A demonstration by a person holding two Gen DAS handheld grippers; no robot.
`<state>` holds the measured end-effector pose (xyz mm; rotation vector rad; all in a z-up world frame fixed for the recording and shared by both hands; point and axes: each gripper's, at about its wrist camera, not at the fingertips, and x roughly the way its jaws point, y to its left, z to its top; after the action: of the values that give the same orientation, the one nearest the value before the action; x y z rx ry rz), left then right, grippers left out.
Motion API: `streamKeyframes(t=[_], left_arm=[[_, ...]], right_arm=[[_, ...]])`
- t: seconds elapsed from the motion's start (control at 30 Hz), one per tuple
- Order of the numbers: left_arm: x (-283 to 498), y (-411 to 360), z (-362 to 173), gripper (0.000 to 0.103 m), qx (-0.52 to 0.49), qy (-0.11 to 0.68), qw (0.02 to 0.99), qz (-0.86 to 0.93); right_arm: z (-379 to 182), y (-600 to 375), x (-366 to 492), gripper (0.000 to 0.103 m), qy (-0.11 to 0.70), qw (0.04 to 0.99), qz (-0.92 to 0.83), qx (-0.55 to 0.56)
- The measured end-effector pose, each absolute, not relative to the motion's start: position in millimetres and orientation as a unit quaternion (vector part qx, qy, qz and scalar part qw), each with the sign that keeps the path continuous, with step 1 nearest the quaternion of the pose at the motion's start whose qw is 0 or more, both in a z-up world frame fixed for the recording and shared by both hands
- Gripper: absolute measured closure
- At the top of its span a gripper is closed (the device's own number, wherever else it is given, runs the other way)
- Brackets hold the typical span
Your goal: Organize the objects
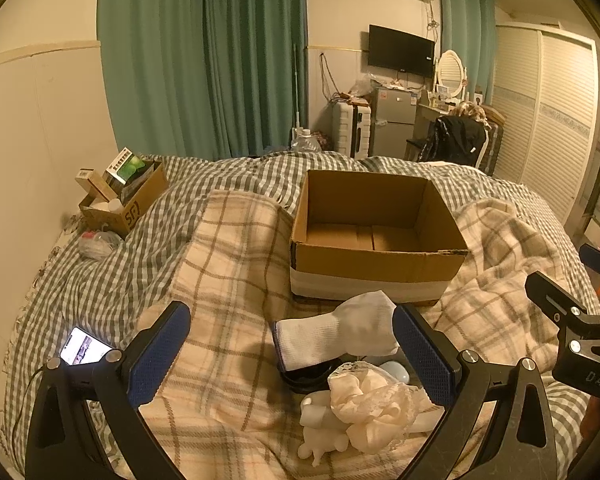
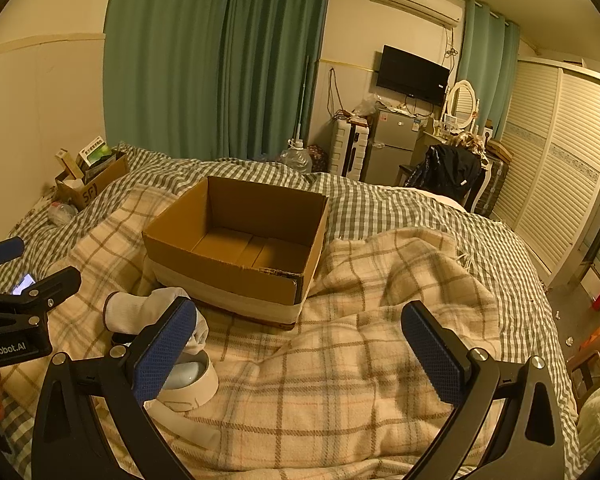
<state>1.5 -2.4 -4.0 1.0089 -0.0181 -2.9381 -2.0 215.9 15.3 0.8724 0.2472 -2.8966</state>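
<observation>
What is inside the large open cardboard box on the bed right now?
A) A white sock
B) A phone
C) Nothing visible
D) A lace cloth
C: the cardboard box shows only its bare floor, while the white sock lies on the blanket in front of it.

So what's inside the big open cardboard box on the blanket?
Nothing visible: the cardboard box shows only its bare bottom flaps in both views. The near wall hides the strip of floor right behind it, so something small and flat there cannot be ruled out.
</observation>
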Motion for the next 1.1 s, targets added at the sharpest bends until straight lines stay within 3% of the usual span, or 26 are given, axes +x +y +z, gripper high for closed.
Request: streamKeyframes(t=[0.73, 0.87, 0.93, 1.0, 1.03, 1.07, 1.1], left_arm=[[1.8, 30.8, -42.6, 0.001, 0.376, -0.021, -0.016, -0.926], [-3.5, 45.4, -71.8, 0.008, 0.422, -0.013, -0.053, -0.905], [-7.1, 50.3, -86.8, 0.028, 0.44, -0.013, -0.068, -0.895], [-10.0, 48.6, -96.9, 0.069, 0.459, -0.005, -0.082, -0.885], [-8.7, 44.0, -94.2, 0.083, 0.454, 0.008, -0.086, -0.887], [-7.1, 40.9, -88.4, 0.09, 0.446, 0.008, -0.082, -0.891], [-5.0, 40.2, -83.4, 0.09, 0.437, 0.008, -0.081, -0.896]], right_arm=[[0.9, 221.7, -8.2, 0.0, 0.094, 0.051, -0.941, 0.322], [-3.0, 228.4, -12.6, 0.0, 0.087, 0.044, -0.938, 0.331], [-4.7, 231.4, -14.6, 0.0, 0.08, 0.044, -0.937, 0.336], [-7.0, 232.5, -16.7, 0.0, 0.077, 0.044, -0.936, 0.341], [-7.9, 232.5, -17.0, 0.0, 0.078, 0.044, -0.935, 0.342], [-8.3, 231.6, -16.7, 0.0, 0.08, 0.045, -0.935, 0.342], [-8.5, 230.0, -16.1, 0.0, 0.083, 0.046, -0.935, 0.341]])
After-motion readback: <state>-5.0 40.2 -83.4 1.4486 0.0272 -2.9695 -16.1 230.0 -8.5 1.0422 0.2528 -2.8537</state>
